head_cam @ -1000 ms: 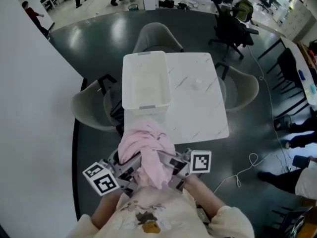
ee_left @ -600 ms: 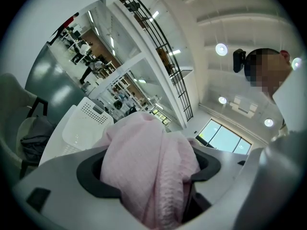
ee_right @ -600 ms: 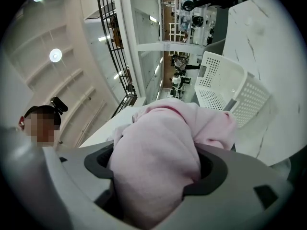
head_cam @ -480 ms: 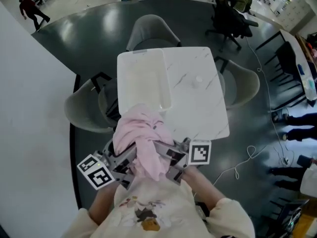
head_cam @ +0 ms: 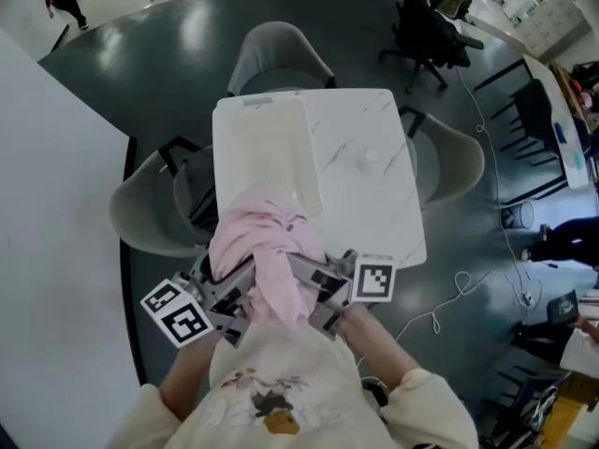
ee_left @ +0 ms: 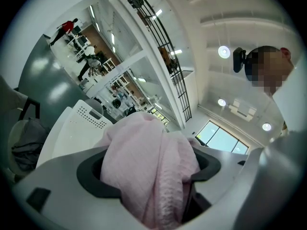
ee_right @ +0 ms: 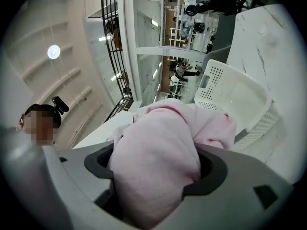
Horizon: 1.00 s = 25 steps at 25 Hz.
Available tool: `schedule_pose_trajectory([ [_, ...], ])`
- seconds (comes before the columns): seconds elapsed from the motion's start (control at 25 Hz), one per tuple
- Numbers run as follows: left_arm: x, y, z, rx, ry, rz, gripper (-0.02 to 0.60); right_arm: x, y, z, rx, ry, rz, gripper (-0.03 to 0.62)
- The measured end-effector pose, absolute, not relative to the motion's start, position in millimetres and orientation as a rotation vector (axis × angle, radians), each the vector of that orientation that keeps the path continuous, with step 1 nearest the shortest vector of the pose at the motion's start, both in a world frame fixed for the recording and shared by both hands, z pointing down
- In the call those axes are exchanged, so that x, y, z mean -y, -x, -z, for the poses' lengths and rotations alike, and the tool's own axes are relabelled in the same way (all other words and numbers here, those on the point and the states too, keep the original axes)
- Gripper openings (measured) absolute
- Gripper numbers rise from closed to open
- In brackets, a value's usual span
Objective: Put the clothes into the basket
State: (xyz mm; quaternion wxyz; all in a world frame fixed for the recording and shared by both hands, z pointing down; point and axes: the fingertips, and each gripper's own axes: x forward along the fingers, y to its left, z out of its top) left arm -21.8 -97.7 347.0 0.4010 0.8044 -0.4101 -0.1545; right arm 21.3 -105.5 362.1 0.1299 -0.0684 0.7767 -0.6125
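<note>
A bundled pink garment (head_cam: 264,255) hangs between both grippers at the near end of the white marble table (head_cam: 374,195). My left gripper (head_cam: 236,290) is shut on the pink garment (ee_left: 148,169) from the left. My right gripper (head_cam: 309,288) is shut on the same pink garment (ee_right: 158,164) from the right. The garment's far edge overlaps the near rim of the white plastic basket (head_cam: 262,152), which stands on the table's left half. The basket (ee_right: 235,99) looks empty inside, and its perforated wall (ee_left: 88,116) shows beyond the cloth.
Grey chairs stand round the table: one at the far end (head_cam: 276,59), one at the left (head_cam: 154,209), one at the right (head_cam: 449,162). A dark office chair (head_cam: 426,31) is farther back. A white cable (head_cam: 449,297) lies on the dark floor.
Both grippers have carried the pink garment a little away from me, so its far edge now covers more of the basket's near rim. The head camera has shifted slightly.
</note>
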Motion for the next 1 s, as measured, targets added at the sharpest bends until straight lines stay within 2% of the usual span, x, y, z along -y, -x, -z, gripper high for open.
schedule_pose_trajectory([
  [1.0, 225.0, 79.9, -415.3, 1.015, -1.976, 0.344, 0.383, 232.7, 24.1, -427.2, -2.377, 0.547, 1.767, 0.381],
])
